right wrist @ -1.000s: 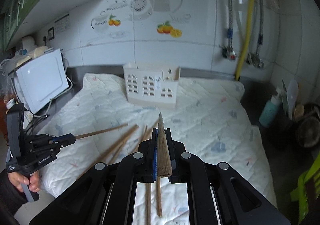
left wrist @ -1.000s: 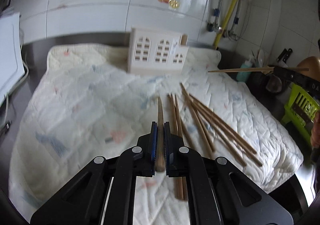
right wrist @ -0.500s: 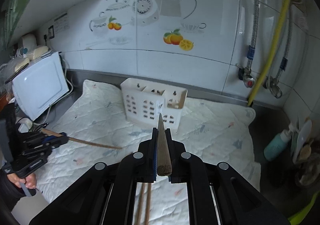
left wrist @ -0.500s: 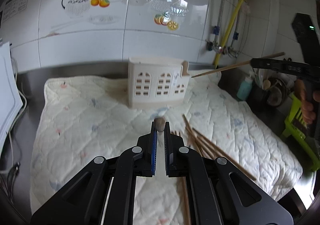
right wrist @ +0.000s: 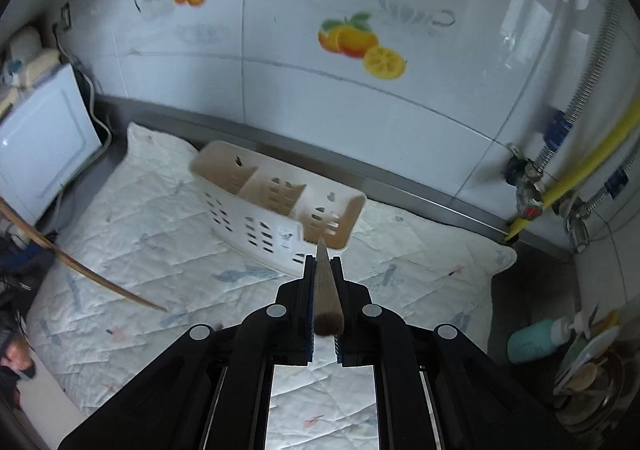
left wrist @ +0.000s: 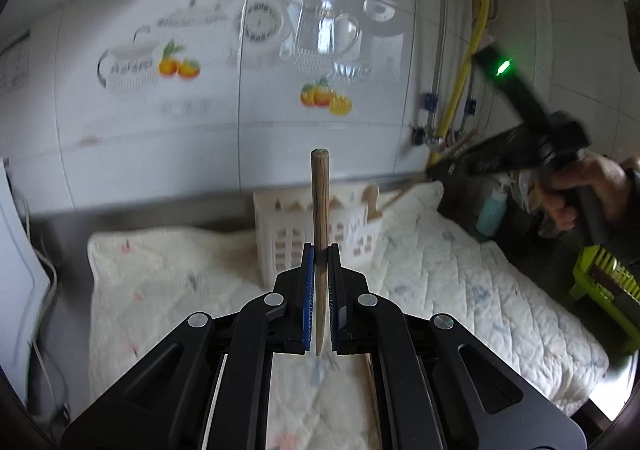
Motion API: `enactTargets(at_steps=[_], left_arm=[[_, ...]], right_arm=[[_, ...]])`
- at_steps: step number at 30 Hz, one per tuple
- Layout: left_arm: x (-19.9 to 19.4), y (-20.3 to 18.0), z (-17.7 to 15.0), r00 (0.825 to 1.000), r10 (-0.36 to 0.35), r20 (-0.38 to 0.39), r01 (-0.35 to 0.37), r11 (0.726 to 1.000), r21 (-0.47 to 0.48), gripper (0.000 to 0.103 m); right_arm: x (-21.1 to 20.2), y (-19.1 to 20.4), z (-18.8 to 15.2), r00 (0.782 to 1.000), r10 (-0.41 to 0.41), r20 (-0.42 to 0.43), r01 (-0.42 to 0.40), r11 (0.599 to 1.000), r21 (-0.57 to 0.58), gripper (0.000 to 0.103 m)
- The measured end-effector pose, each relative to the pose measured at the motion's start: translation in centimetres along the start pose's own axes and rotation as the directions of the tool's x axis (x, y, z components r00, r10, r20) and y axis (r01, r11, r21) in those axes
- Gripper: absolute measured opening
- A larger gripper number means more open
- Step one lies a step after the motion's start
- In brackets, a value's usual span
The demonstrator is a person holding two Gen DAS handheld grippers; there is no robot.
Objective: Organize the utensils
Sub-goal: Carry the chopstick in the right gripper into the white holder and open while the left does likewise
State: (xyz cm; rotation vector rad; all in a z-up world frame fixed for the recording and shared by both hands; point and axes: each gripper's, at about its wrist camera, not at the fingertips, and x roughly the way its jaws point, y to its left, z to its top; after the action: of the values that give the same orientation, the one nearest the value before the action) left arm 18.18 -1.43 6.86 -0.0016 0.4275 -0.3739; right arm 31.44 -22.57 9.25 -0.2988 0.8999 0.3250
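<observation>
Gripping one chopstick [left wrist: 319, 209] each, two hand-held grippers face one three-compartment holder [right wrist: 276, 205].

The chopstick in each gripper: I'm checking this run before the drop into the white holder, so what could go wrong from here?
1. The right gripper holds its chopstick with the tip just at the holder rim; the narrow right compartment could be missed.
2. The left gripper pinches its chopstick low, with most of it sticking up, so it might pivot or slip.
3. Both views are blurred, suggesting fast motion; a chopstick could knock the light holder along the quilted mat.
</observation>
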Motion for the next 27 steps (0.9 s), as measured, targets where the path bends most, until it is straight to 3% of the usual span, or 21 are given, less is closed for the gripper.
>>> enactTargets(at_steps=[7,11,14,18,23,27], left_arm=[[1.1,0.1,7.0,0.992,0.014,0.124,-0.019,0.999,0.041,0.005],[3.1,0.4,10.4,0.985,0.047,0.169,-0.056,0.997,0.051,0.005],[5.2,0.9,11.8,0.98,0.082,0.183,-0.092,0.995,0.045,0.005],[8.3,1.9,12.1,0.986,0.098,0.137,-0.101,0.995,0.021,0.005],[10.6,2.8,10.8,0.991,0.114,0.067,-0.113,0.994,-0.006,0.005],[11.2,3.2,10.1,0.996,0.085,0.036,-0.085,0.996,-0.021,0.006]], right_arm=[[3.6,-1.2,2.0,0.996,0.019,-0.086,-0.018,1.0,0.022,0.007],[4.3,-1.9,2.4,0.997,0.016,-0.075,-0.013,0.999,0.04,0.008],[4.1,-1.9,2.3,0.999,0.012,-0.049,-0.01,0.999,0.032,0.015],[3.6,-2.0,1.9,1.0,0.001,-0.016,0.0,1.0,0.011,0.034],[2.0,-2.8,1.1,0.999,0.004,0.045,-0.006,0.999,0.036,0.04],[0.1,-2.8,-0.3,0.994,0.026,0.105,-0.033,0.997,0.066,0.041]])
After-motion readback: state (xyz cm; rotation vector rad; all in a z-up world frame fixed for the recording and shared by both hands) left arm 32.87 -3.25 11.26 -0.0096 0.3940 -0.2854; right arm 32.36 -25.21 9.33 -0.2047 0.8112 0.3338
